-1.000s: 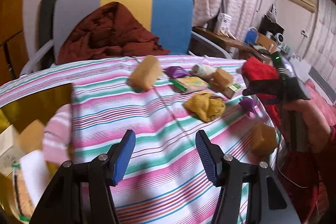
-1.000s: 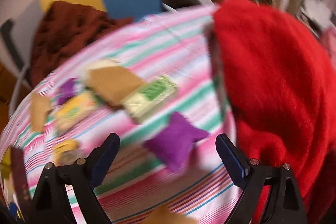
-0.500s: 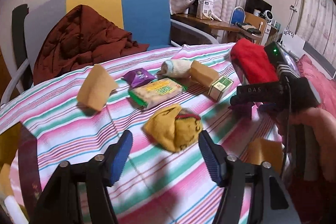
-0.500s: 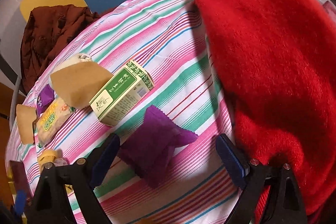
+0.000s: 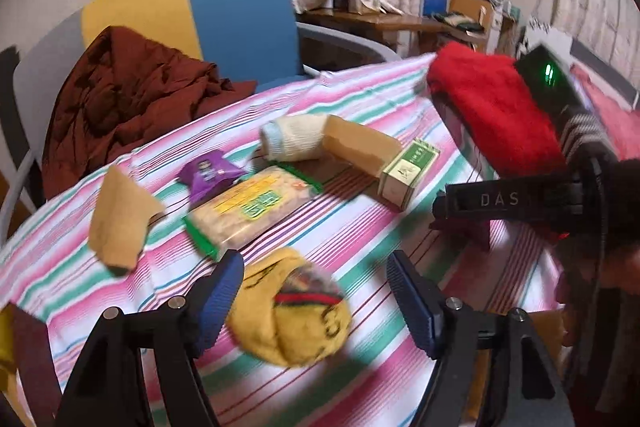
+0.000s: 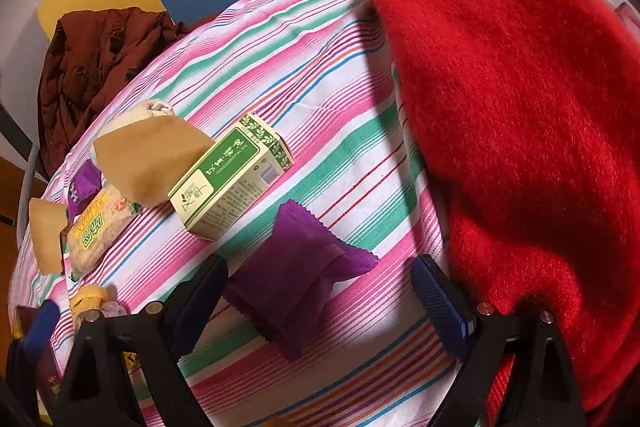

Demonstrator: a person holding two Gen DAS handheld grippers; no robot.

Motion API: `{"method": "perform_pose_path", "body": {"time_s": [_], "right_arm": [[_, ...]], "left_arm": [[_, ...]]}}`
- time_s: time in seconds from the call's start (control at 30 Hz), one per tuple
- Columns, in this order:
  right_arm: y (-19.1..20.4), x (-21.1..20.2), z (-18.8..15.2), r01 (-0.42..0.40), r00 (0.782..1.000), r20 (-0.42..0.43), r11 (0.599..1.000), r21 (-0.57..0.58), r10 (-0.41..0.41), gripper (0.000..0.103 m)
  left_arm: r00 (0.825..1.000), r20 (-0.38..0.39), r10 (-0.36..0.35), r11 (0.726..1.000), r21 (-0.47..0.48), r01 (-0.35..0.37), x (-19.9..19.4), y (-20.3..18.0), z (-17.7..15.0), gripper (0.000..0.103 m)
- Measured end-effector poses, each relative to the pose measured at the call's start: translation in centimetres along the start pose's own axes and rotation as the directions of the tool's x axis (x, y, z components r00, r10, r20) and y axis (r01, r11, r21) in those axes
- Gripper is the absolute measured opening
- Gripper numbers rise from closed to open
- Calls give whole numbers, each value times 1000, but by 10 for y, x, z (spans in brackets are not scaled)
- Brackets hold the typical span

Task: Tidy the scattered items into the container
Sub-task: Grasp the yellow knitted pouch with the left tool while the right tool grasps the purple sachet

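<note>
Left wrist view: left gripper (image 5: 316,291) over the striped tablecloth (image 5: 360,227), jaws opening, blue pads wide apart. Yellow sock (image 5: 288,315) lies between the fingers on the cloth, close to the left pad; contact unclear, frame blurred. Beyond it: snack pack (image 5: 252,211), purple packet (image 5: 208,175), tan pouch (image 5: 116,219), rolled white sock (image 5: 292,139), tan box (image 5: 360,147), green tea box (image 5: 408,171). Red cloth (image 5: 492,115) at the table's right edge. Chair (image 5: 224,23) with a brown jacket (image 5: 120,95) behind the table. Container not clearly seen here.

Right wrist view: right gripper (image 6: 320,291) spread wide, gripping nothing. Purple pouch (image 6: 296,275) lies flat on the cloth between the fingers, nearer the left pad, clear of the right one. Green tea box just behind the pouch, tan box leaning on it.
</note>
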State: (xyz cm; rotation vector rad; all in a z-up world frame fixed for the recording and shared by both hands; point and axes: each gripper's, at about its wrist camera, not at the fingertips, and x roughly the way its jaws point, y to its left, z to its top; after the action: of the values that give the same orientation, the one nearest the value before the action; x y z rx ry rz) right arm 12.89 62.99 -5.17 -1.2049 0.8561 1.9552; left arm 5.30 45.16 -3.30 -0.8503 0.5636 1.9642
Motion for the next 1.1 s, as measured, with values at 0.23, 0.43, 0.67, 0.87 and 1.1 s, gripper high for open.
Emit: {"method": "perform_pose_path", "body": {"time_s": [0.23, 0.43, 0.67, 0.87, 1.1], "right_arm": [[-2, 0, 1, -8, 1000, -1, 1000, 5, 8, 94], [-2, -1, -1, 0, 1000, 0, 1000, 0, 0, 93], [-3, -2, -1, 27, 1000, 7, 1000, -7, -27, 84], [-3, -2, 0, 56, 998, 15, 998, -19, -56, 73], [-8, -5, 2, 55, 998, 30, 998, 10, -55, 61]], "left_arm": [[996, -32, 78, 991, 112, -74, 29, -12, -5, 75], [993, -32, 110, 986, 128, -105, 40, -10, -8, 75], [995, -39, 87, 996, 34, -86, 40, 10, -6, 48], [1000, -10, 8, 999, -40, -9, 34, 25, -9, 39], [999, 33, -5, 998, -57, 7, 25, 27, -14, 34]]}}
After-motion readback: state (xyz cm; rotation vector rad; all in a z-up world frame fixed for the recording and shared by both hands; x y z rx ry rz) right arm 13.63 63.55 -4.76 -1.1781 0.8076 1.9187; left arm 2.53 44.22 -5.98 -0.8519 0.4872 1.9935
